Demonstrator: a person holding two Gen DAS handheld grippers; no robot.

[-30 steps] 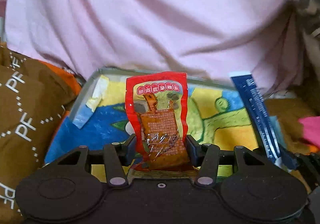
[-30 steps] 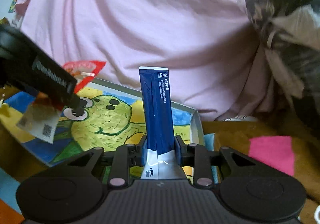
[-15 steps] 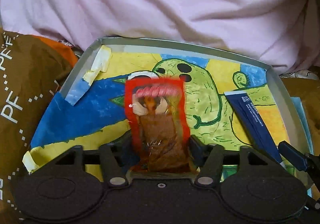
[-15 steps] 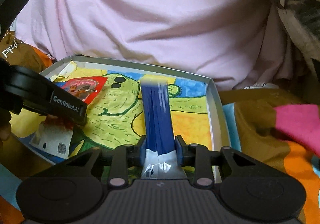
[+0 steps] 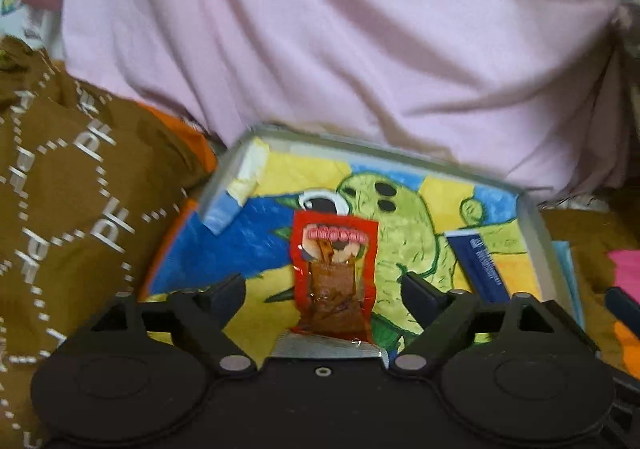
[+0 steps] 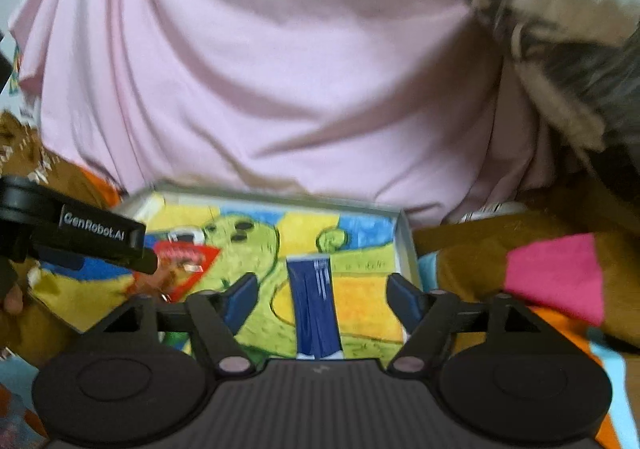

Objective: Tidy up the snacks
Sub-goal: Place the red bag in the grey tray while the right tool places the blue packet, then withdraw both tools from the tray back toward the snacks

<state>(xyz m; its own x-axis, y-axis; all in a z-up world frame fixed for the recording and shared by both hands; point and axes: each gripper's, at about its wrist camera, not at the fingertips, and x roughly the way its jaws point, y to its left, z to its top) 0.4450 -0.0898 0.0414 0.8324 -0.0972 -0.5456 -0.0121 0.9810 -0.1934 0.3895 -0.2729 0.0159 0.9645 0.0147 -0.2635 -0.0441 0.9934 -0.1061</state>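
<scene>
Between the spread fingers of my left tool [image 5: 324, 289] lies the red snack packet [image 5: 334, 277], flat on the tray [image 5: 532, 225] with its painted green creature; the jaws are opening and no pad touches it. My right tool [image 6: 320, 293] is opening too, the blue stick packet [image 6: 314, 309] lying loose between its fingers (blurred, but untouched) near the tray's right wall. Pink cloth [image 6: 260, 69] rises behind.
</scene>
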